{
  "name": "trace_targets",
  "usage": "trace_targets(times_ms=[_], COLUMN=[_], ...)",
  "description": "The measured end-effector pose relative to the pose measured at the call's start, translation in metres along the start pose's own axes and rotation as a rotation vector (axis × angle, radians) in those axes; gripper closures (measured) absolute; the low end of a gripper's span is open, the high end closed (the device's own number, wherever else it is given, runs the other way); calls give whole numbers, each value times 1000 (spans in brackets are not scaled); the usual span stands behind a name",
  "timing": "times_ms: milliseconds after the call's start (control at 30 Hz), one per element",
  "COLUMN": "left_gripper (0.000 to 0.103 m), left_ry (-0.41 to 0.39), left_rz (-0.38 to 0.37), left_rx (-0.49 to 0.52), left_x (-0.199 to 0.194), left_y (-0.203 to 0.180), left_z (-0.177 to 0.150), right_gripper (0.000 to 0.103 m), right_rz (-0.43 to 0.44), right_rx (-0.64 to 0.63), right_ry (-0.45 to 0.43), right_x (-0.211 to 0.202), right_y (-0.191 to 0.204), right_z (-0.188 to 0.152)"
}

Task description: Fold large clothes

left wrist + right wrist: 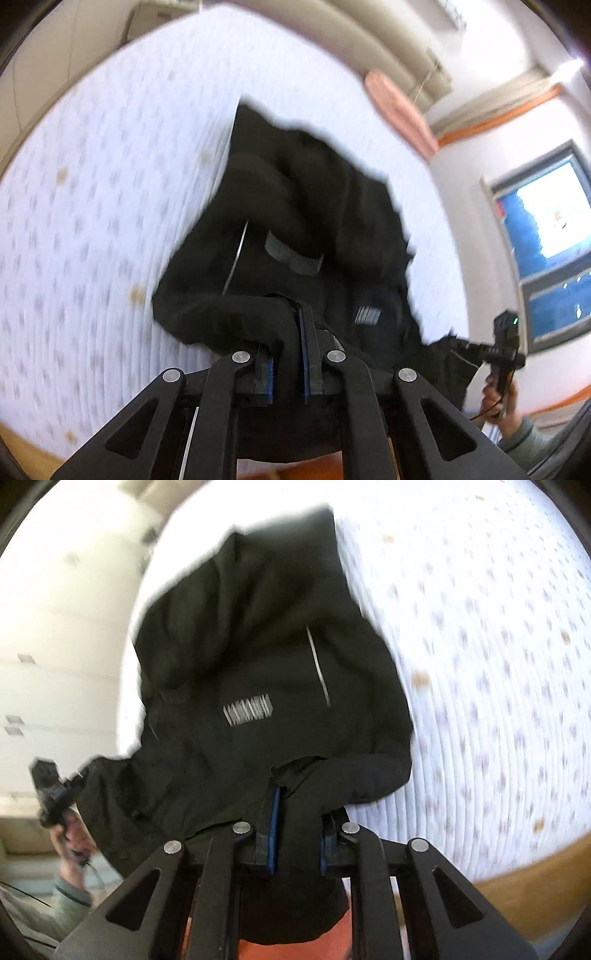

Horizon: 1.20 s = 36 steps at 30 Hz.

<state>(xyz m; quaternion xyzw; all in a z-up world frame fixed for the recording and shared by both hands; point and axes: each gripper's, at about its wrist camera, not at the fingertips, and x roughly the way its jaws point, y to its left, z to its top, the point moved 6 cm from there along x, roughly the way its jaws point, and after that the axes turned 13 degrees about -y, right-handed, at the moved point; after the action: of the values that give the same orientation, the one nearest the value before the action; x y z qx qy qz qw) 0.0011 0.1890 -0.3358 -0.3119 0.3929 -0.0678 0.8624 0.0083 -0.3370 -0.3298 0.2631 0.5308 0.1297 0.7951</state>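
Gripping the black fabric jacket (258,657) by its near hem, I have my left gripper (288,350) and right gripper (295,830) both clamped on cloth, lifting it off the white quilted mattress (498,683). Its far end lies toward the mattress's far edge. Next, I judge, comes carrying the hem over to fold it.

Black jacket (258,657): matt woven cloth, soft, creased; pale printed bar mark and thin light stripe, faintly reflective, though blur makes this uncertain; mattress (92,192): white quilted cloth, ribbed stitching, small dull print, some brownish stains; left claw (288,354) and right claw (297,834): matt black plastic arms, bright polished metal pins, blue rubbery-looking pads; bed edge (535,878): smooth brown wood.
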Motion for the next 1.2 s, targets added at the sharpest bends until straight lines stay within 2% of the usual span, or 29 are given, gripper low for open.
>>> trace_targets(times_ms=[167,300,400,467,533,600,700,867,1000,1067,1100,1167,1200], left_gripper=[92,91,89,86,76,70,70,70,69,69,69,64,53], left_ry=[-127,-203,-247,-241,-212,-147,-38,-79,-178,-238,-248,-279,-308], left_rz=[-8,2,24,69,124,209,326,337,260,206,190,193,218], left_rx=[-3,30,-22,-63,-85,-73,-43,-42,-116,-151,-151,-124,-92], left_x=[21,53,87,116,144,180,219,205,158,131,123,109,102], left_y=[-11,-26,-21,-8,3,18,38,33,24,19,16,9,7], left_z=[80,129,158,164,161,150,130,139,165,179,183,189,193], right_gripper=[83,83,78,75,69,66,66,66,62,46,32,31,31], right_rz=[91,82,83,72,74,79,126,188,201,116,64,46,50], right_rx=[26,-28,-33,-5,64,143,258,314,292,229,186,148,142], right_ry=[-92,-125,-121,-89,-39,21,71,81,-7,-84,-132,-167,-161], right_x=[1,18,38,63,94,127,159,151,118,97,85,75,74], right_y=[3,19,16,8,-5,-24,-41,-49,-52,-56,-57,-55,-52], right_z=[97,150,187,200,205,209,208,214,227,235,239,241,241])
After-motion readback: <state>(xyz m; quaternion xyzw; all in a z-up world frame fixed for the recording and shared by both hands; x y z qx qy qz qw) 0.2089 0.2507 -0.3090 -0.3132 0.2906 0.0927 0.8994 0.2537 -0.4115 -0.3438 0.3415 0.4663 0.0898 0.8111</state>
